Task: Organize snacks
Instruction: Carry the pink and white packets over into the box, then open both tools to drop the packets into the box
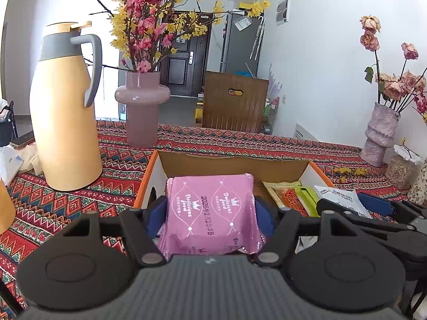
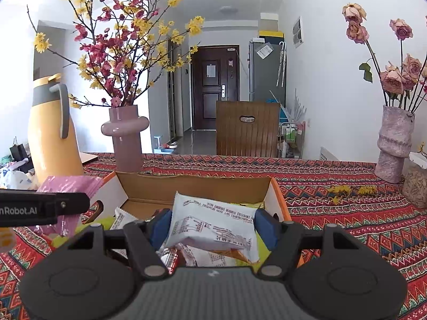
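My left gripper [image 1: 210, 213] is shut on a pink snack packet [image 1: 210, 208] and holds it above the near left part of an open cardboard box [image 1: 232, 164] with orange edges. The packet also shows in the right wrist view [image 2: 69, 186]. My right gripper [image 2: 212, 226] is shut on a white snack packet [image 2: 213, 224] over the same box [image 2: 192, 184]. That gripper and its white packet [image 1: 339, 197] show at the right in the left wrist view. An orange and green packet [image 1: 291, 194] lies inside the box.
A patterned red cloth [image 2: 333, 213] covers the table. A yellow thermos jug [image 1: 64, 112] and a pink vase of blossoms [image 1: 141, 106] stand left of the box. A textured vase of dried roses [image 2: 392, 144] and jars [image 1: 400, 170] stand at the right. A wooden chair [image 2: 246, 128] stands behind the table.
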`<state>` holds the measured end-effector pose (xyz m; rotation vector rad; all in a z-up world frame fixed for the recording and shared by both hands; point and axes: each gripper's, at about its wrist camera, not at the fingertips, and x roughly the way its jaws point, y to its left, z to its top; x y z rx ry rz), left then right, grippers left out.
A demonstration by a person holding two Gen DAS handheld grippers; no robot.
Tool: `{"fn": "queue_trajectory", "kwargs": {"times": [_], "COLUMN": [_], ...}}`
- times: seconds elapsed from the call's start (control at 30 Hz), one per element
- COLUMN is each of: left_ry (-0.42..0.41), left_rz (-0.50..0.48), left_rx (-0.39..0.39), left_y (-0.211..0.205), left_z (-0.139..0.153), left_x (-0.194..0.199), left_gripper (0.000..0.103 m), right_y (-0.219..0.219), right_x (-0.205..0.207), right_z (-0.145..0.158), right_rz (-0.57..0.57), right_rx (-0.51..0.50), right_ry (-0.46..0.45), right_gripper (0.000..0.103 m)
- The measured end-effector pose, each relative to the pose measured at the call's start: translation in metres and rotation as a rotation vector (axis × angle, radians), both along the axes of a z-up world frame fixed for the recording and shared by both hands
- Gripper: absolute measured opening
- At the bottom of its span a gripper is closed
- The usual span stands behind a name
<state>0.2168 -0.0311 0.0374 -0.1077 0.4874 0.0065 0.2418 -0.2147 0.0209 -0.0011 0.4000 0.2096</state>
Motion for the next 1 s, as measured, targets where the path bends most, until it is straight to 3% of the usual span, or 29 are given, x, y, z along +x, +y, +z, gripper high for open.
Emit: {"fn": "queue_trajectory", "kwargs": {"times": [0.6, 0.87, 1.0], "left_ry": [0.038, 0.009, -0.009], "left_rz": [0.042, 0.053, 0.063], "left_rx": [-0.007, -0.014, -0.015], "left_y": [0.010, 0.013, 0.013], "left_z": [-0.031, -0.029, -0.025], "left_x": [0.045, 0.041, 0.037], "left_gripper": [0.070, 0.076, 0.083], "right_y": [0.008, 0.006, 0.003], "right_x": [0.040, 0.038, 0.036], "right_z": [-0.028, -0.027, -0.024], "right_rz": [0.013, 0.003, -0.002], "right_rx": [-0.036, -0.036, -0.029], "right_ry": [0.069, 0.056, 0.046], "right_gripper": [0.068, 0.077, 0.090]}}
